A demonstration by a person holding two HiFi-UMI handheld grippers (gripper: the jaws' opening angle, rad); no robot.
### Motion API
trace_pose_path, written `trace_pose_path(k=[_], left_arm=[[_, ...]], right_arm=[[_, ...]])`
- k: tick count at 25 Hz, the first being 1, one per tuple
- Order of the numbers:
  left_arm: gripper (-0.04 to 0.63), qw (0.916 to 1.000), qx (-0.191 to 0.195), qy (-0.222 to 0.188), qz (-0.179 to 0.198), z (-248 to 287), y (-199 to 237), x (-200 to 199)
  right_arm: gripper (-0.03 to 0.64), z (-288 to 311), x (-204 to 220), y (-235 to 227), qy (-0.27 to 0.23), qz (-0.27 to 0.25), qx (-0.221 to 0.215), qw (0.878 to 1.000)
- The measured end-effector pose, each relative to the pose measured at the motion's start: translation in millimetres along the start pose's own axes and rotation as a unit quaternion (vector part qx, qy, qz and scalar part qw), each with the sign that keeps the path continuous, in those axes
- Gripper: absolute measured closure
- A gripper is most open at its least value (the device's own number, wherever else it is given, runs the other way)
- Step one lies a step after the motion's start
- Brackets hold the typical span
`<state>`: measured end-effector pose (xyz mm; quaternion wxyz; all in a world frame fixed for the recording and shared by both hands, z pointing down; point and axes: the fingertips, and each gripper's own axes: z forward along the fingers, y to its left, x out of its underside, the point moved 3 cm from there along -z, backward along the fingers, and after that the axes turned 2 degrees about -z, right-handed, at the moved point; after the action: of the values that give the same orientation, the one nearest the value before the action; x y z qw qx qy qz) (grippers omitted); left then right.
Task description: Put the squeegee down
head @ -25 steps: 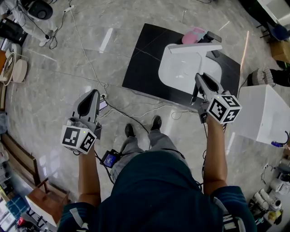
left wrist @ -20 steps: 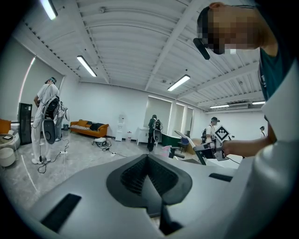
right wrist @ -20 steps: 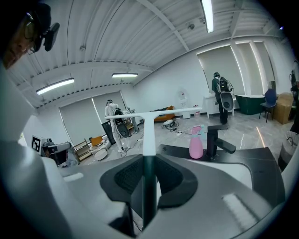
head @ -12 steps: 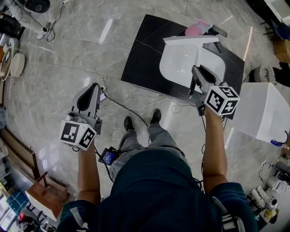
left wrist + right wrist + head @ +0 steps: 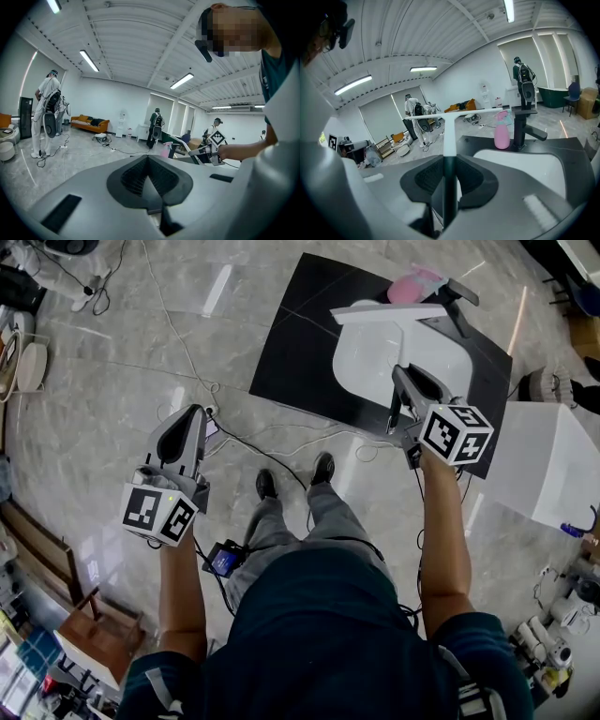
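Right gripper view: the right gripper is pinching the white T-shaped squeegee by its dark handle over the white basin, probably for set-down, while the left gripper is idling, jaws pressed together.

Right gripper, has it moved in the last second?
Yes. The right gripper, shut on the squeegee, has shifted further over the black counter, toward the white sink.

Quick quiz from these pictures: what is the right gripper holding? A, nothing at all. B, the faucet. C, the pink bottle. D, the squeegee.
D: in the right gripper view the right gripper has its jaws closed on the handle of the squeegee, while the pink bottle stands apart behind the sink.
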<state>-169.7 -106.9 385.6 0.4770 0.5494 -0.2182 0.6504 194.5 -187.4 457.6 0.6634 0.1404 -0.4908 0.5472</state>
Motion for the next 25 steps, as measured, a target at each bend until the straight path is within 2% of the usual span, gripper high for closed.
trace_pose_path(k=[25], left_arm=[[0.589, 0.9999, 0.001, 0.015, -0.001, -1, 3, 16]], right_arm=[[0.526, 38, 33, -21, 0.031, 0.009, 0.013, 0.999]])
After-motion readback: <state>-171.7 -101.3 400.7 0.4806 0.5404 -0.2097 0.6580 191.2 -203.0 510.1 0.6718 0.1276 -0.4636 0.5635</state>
